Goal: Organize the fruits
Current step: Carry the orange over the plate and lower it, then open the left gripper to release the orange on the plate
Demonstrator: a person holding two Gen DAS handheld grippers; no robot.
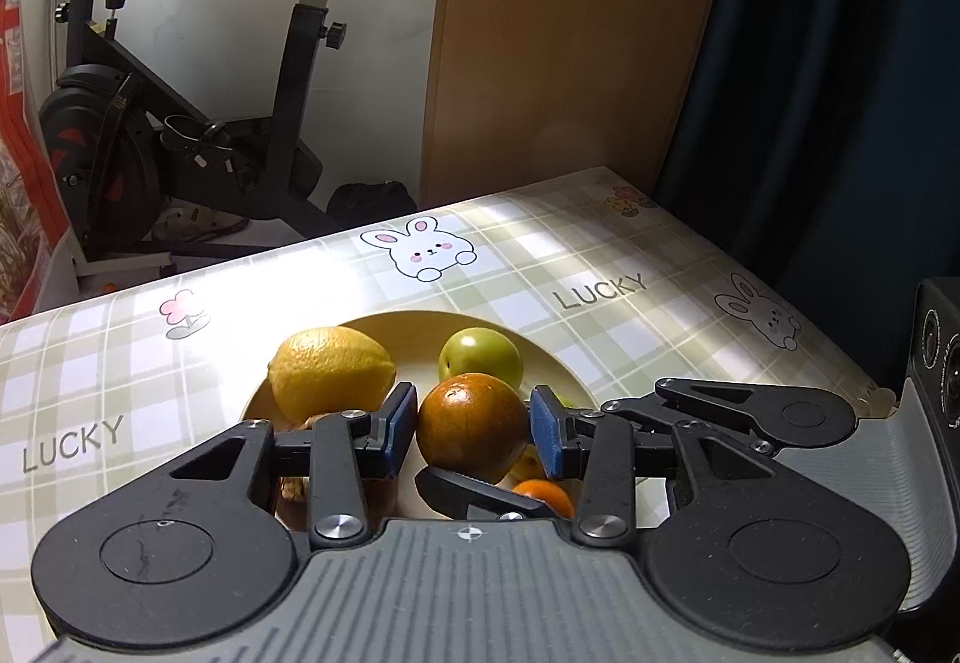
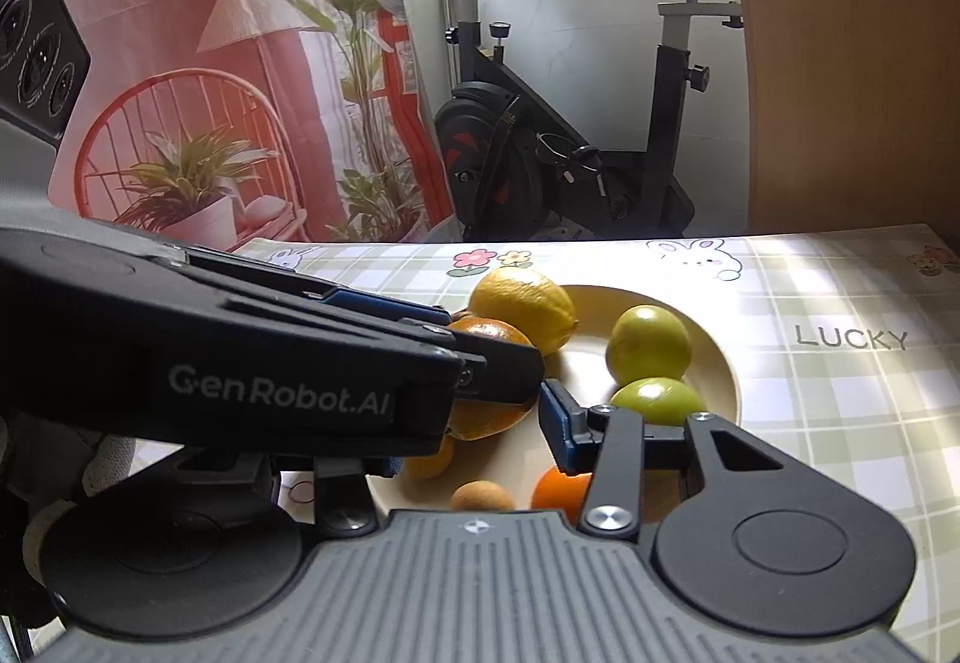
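A plate (image 1: 558,363) is set on the table (image 1: 600,267), near its front edge. In the plate, a lemon (image 1: 330,372) is placed at the left and a plum (image 1: 480,357) to its right, toward the far rim. A larger round fruit (image 1: 471,426) is found before them, between the left gripper's (image 1: 474,426) pads. A small orange (image 1: 543,495) is seen at the near rim. An exercise bike (image 1: 198,123) is stationed behind the table's far edge.

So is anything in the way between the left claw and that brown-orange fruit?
No, nothing visible. The brown-orange fruit sits right between the left claw's blue pads, over the plate. The lemon and green fruit lie behind it.
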